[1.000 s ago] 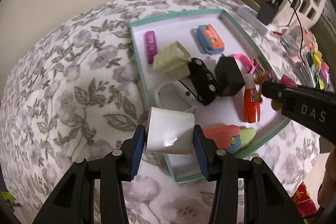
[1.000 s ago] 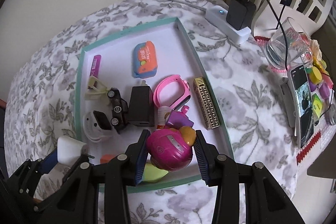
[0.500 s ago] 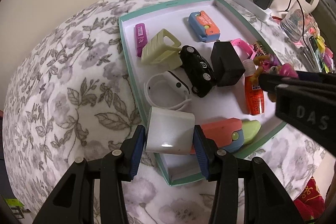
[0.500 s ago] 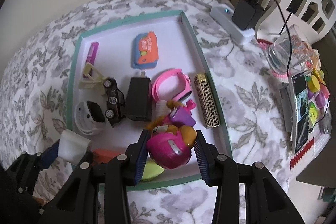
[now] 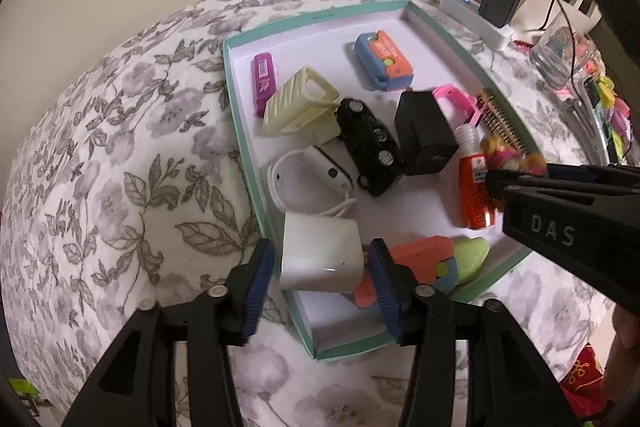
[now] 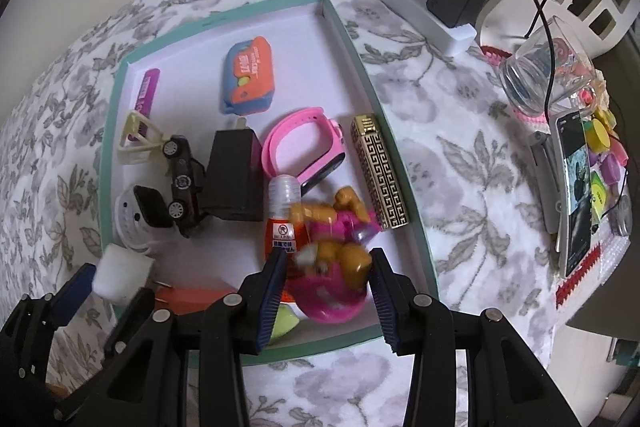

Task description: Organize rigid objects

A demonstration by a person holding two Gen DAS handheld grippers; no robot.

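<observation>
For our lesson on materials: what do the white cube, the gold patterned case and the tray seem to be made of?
White cube: likely glossy hard plastic; a sharp highlight shows near its lower edge.
Gold patterned case: probably metal or metallised plastic; shiny gold fretwork over dark.
Tray: seemingly matte cardboard; thin folded teal walls, white inside.

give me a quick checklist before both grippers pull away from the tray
1. White block over the tray, not the bedspread: ok.
2. Left gripper freeing the block: jaws are opening, gaps on both sides: ok.
3. Block resting on the tray floor: cannot tell.
4. Pink toy inside the tray's near corner: ok.
5. Right gripper clear of the toy: cannot tell, toy blurred between the pads.
6. Orange bottle clear of the right gripper's pad: not ok, it sits right against it.
</observation>
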